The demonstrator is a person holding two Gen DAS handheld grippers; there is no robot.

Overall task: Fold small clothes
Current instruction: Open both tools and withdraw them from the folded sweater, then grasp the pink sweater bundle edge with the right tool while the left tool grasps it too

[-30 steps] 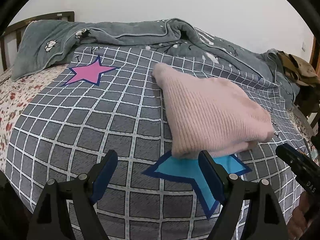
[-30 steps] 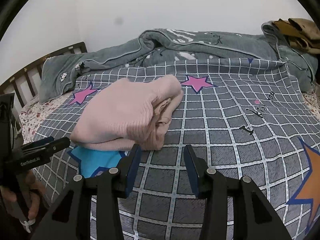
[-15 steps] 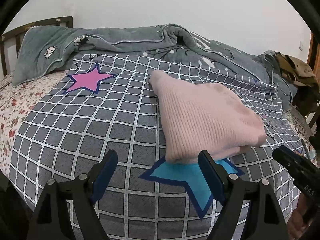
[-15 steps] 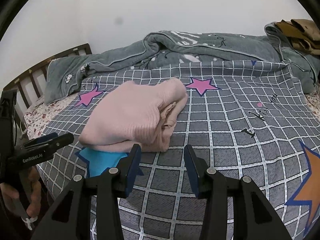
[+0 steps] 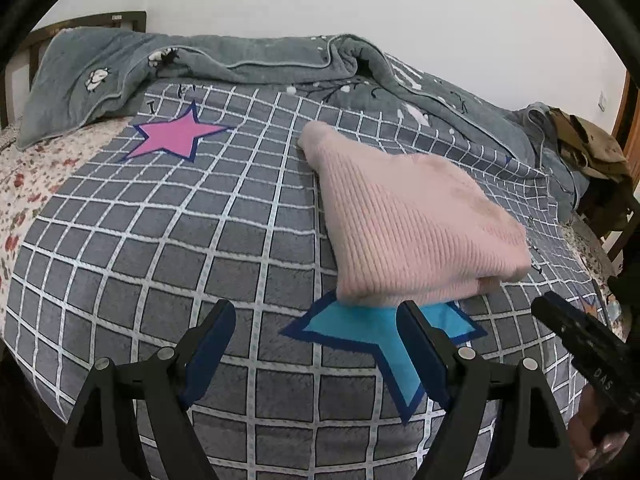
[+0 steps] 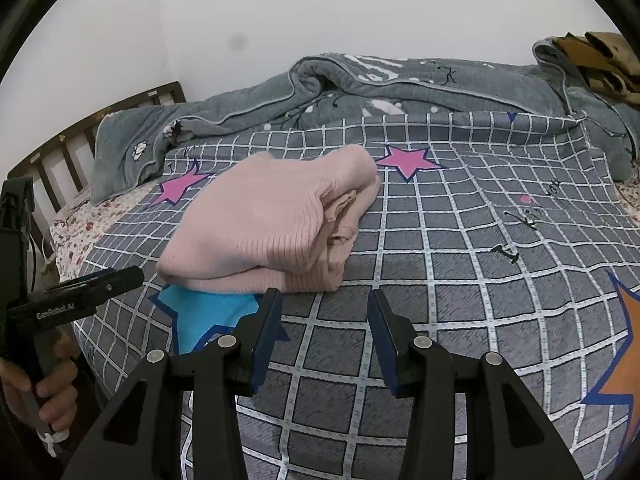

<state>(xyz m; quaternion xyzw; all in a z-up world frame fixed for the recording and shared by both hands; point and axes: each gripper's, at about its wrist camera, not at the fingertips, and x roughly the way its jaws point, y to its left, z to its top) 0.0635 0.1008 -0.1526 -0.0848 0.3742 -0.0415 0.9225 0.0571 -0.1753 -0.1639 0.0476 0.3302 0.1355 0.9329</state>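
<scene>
A pink ribbed knit garment (image 5: 408, 220) lies folded in a thick bundle on the grey checked bedspread (image 5: 200, 248); it also shows in the right wrist view (image 6: 272, 224). Its near edge covers part of a blue star print (image 5: 380, 332). My left gripper (image 5: 316, 320) is open and empty, held above the bedspread just short of the bundle. My right gripper (image 6: 324, 308) is open and empty, close to the bundle's near right corner. The right gripper's body (image 5: 588, 344) shows at the right edge of the left wrist view, and the left gripper's body (image 6: 76, 296) at the left of the right wrist view.
A rumpled grey quilt (image 5: 248, 60) lies along the wall at the back of the bed. Brown clothes (image 6: 600, 60) are piled at the far right. A dark wooden headboard (image 6: 80, 136) stands at the left. A floral sheet (image 5: 36, 176) shows at the left bed edge.
Both grippers have drawn back a little from the folded pink garment, which now sits slightly farther away. The garment has not moved on the bed. Both stay open.
</scene>
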